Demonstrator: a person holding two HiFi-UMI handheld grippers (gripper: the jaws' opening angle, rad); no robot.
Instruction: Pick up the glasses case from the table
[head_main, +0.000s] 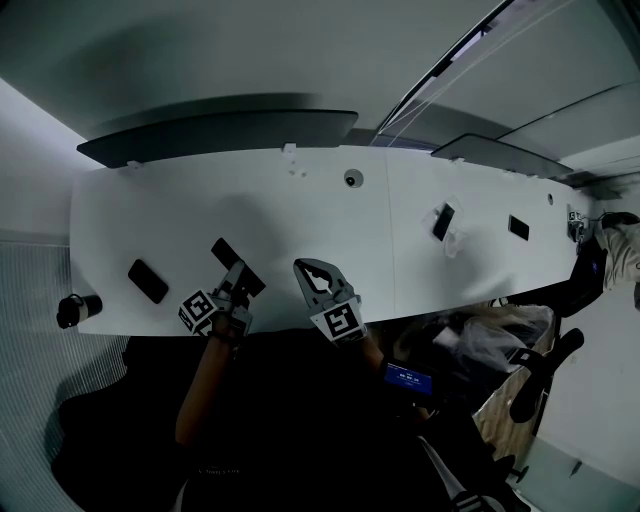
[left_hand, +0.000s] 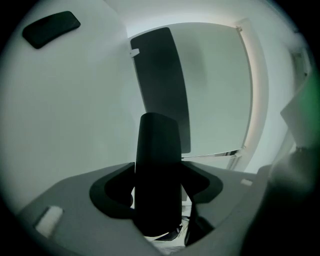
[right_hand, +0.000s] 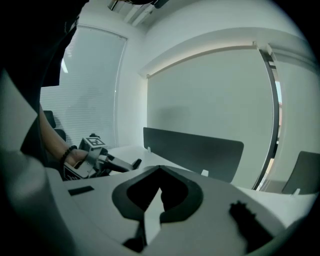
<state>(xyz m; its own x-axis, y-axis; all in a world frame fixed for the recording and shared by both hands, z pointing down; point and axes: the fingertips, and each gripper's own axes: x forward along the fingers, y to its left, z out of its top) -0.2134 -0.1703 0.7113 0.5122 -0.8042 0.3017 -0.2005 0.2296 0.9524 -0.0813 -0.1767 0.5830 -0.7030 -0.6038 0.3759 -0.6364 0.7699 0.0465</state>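
A black oblong glasses case (head_main: 238, 266) sits between the jaws of my left gripper (head_main: 236, 280), held just above the near edge of the white table (head_main: 300, 230). In the left gripper view the case (left_hand: 159, 165) stands upright and fills the gap between the jaws of the gripper (left_hand: 159, 172). My right gripper (head_main: 306, 270) hovers beside it over the table's near edge, its jaws together and nothing in them. The right gripper view shows its tips meeting (right_hand: 160, 170), with the left gripper (right_hand: 95, 157) and its hand at the left.
A second black case (head_main: 147, 281) lies on the table to the left, also in the left gripper view (left_hand: 51, 28). A small round object (head_main: 352, 179), a phone on a stand (head_main: 443, 222) and a black item (head_main: 518, 228) lie farther off. Dark partitions (head_main: 220, 133) line the far edge.
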